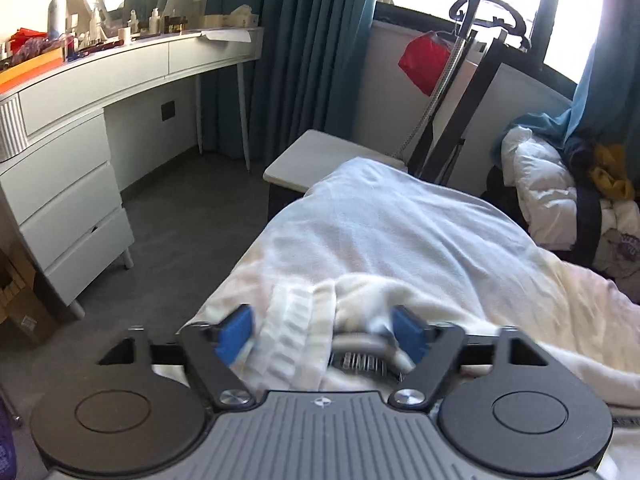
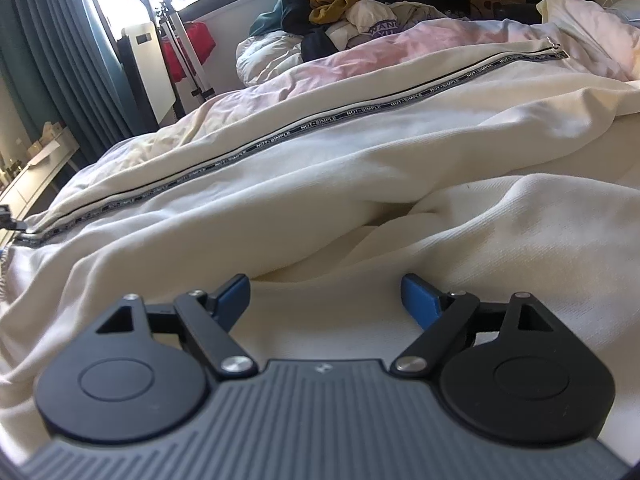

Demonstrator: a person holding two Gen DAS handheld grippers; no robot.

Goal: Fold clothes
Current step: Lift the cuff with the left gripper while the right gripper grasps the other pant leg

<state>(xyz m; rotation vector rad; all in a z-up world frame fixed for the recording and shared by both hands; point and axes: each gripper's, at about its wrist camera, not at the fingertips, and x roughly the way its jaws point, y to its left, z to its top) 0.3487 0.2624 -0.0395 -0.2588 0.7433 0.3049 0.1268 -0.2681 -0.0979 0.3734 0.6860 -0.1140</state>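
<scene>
Where the bed (image 2: 520, 216) fills both views, a cream jacket (image 2: 360, 152) lies spread across its cover, the zip band (image 2: 320, 118) running diagonally from lower left to upper right in the right wrist view. A heap of other clothes (image 2: 340, 4) sits at the far side of the bed, below the window, and a pale dressing table (image 1: 100, 80) stands along the wall beyond the bed's edge. The left gripper (image 1: 324, 334) is released, its blue pads wide apart, with the jacket's ribbed hem (image 1: 296, 332) bunched between them but not pinched. The right gripper (image 2: 324, 300) is likewise released, poised just over flat cream fabric and grasping nothing.
</scene>
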